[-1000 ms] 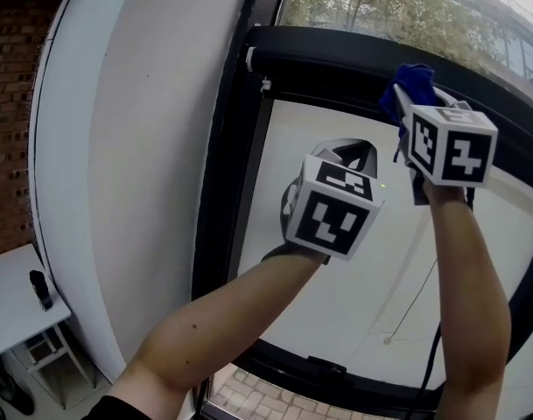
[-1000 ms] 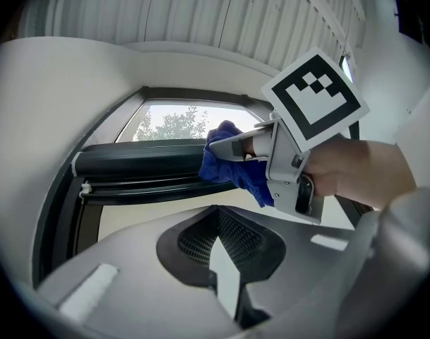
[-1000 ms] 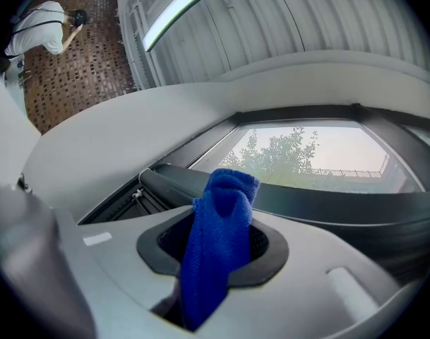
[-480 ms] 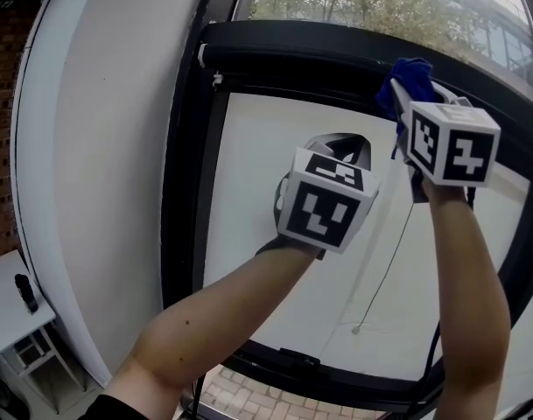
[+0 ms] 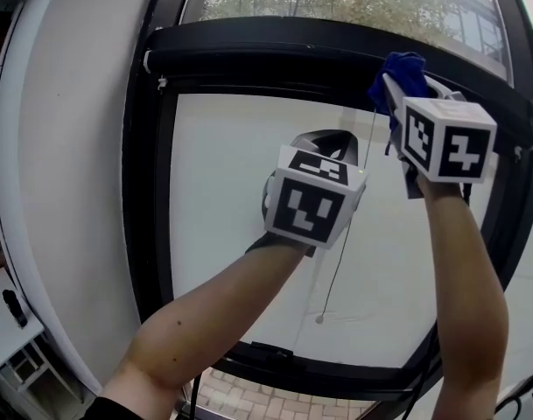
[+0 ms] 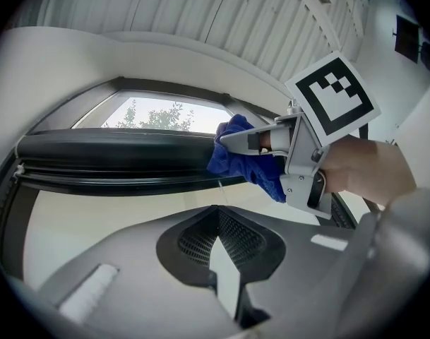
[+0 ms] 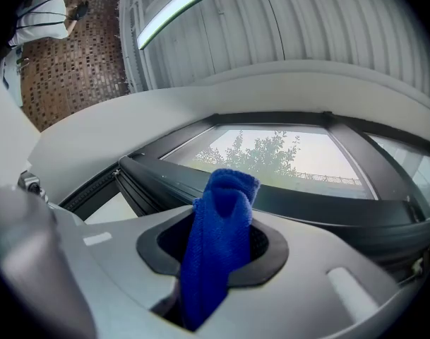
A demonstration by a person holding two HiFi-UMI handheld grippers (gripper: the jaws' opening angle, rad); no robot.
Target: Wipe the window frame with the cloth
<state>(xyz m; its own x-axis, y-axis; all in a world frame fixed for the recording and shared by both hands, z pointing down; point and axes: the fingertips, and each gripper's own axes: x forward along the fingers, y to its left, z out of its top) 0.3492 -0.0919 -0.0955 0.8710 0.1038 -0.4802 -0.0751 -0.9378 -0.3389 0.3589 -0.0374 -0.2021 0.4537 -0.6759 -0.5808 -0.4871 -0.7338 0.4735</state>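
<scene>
Right gripper (image 5: pixel 391 84), clamped on the cloth (image 5: pixel 407 66), reaches the window frame's (image 5: pixel 248 46) horizontal top bar; left gripper (image 5: pixel 333 138) hangs lower, closed, empty.

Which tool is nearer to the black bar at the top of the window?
Right. The right tool holds the blue cloth at the black bar. The left tool is lower, in front of the white blind, apart from the bar.

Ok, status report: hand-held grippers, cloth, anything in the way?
Right hand-held gripper shut on blue terry cloth, against black window frame's top bar. Left hand-held gripper shut, empty, below. Thin hanging cord close by.
</scene>
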